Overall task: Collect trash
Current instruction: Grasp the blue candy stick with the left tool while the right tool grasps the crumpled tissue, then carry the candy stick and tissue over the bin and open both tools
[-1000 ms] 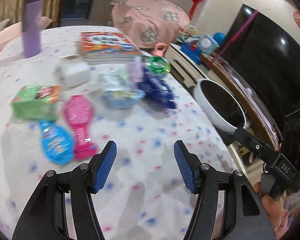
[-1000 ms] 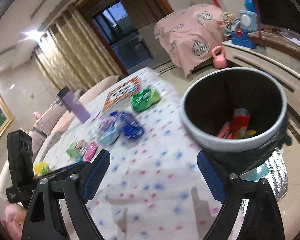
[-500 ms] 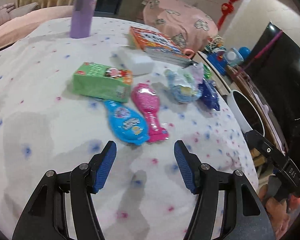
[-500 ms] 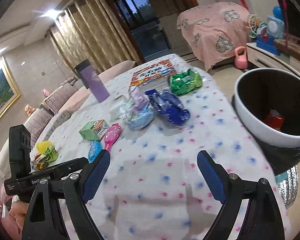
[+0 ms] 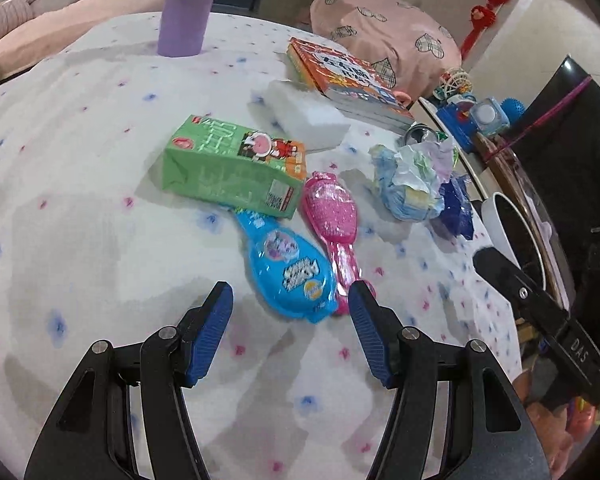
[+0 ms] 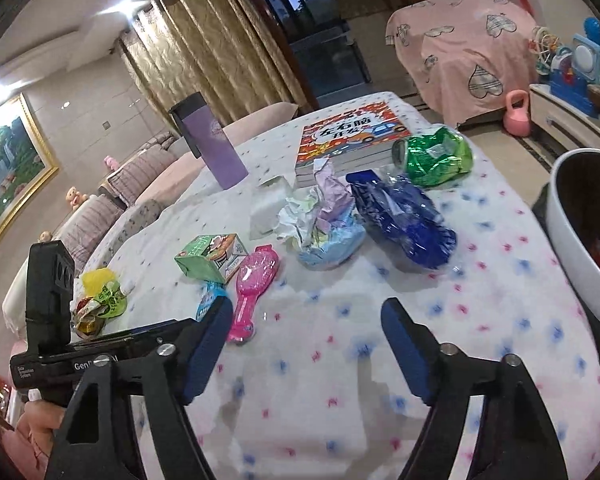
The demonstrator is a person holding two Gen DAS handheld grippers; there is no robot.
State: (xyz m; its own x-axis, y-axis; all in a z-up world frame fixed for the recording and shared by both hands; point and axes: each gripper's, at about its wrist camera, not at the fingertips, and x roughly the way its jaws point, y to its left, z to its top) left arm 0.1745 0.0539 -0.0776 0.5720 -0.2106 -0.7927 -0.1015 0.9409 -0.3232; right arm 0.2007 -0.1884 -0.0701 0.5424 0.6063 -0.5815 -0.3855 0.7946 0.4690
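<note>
**Both grippers over the dotted cloth, nothing picked up**

Biggest thing first: the surface (image 6: 480,280), a round top under a white cloth with pink and blue dots, fills both views. At its right edge sits the white bin (image 6: 572,240), dark inside, with something red down in it.

On the far side lies a stack of picture books (image 6: 352,136), and left of them a purple tumbler (image 6: 212,144) stands upright. Just in front of the books a crushed green can (image 6: 436,156) lies on its side, its open end facing left in the right wrist view. Near it, a crumpled blue plastic wrapper (image 6: 404,220) runs lengthwise from the books toward the camera, and beside that sits a ball of crumpled pastel paper (image 6: 324,224).

Over to the left wrist view: a green drink carton (image 5: 228,168) lies flat, long axis left to right. Touching its near edge, a blue candy packet (image 5: 292,268) and a pink hairbrush (image 5: 334,220) lie side by side, the brush's handle toward the camera.

The left gripper (image 5: 290,332) hovers with its fingers released and empty, the blue packet's near end just ahead of the gap. The right gripper (image 6: 306,344) has just been narrowing its fingers, yet they stand apart with only bare cloth between them.
</note>
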